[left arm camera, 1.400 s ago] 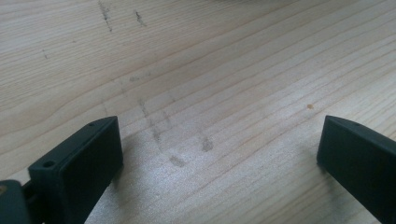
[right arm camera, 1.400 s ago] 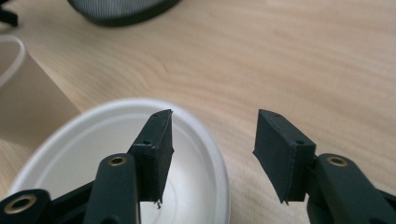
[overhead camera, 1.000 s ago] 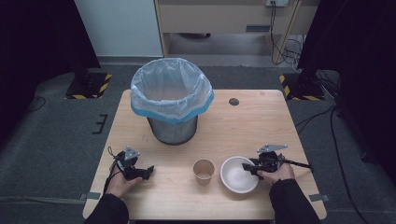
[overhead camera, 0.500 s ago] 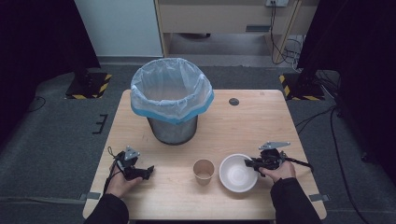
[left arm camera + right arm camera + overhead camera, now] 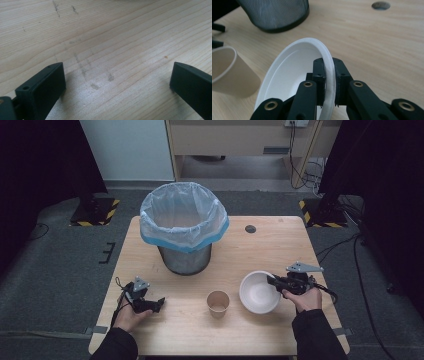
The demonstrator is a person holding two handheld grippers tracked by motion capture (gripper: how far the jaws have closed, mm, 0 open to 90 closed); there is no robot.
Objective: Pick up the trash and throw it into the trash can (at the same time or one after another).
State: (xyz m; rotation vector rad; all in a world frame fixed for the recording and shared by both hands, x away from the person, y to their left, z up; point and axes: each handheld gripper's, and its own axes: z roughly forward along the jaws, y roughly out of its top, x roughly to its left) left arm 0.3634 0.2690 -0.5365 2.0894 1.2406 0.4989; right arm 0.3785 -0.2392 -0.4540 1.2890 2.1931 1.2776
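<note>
We're in a lab or test studio: a lone wooden counter (image 5: 280, 245) on grey carpet (image 5: 60, 270), black curtains (image 5: 40, 155) on both sides, hazard-striped stand bases (image 5: 95, 212), cables (image 5: 300, 150) trailing behind.

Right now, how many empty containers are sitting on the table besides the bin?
2. A paper cup stands near the front edge, middle. A white bowl sits just right of it, its rim pinched by the right gripper.

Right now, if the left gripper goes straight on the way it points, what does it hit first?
Probably the paper cup. The left gripper, open, points right along the table; the gripper view shows bare wood ahead, so depth is unclear.
</note>
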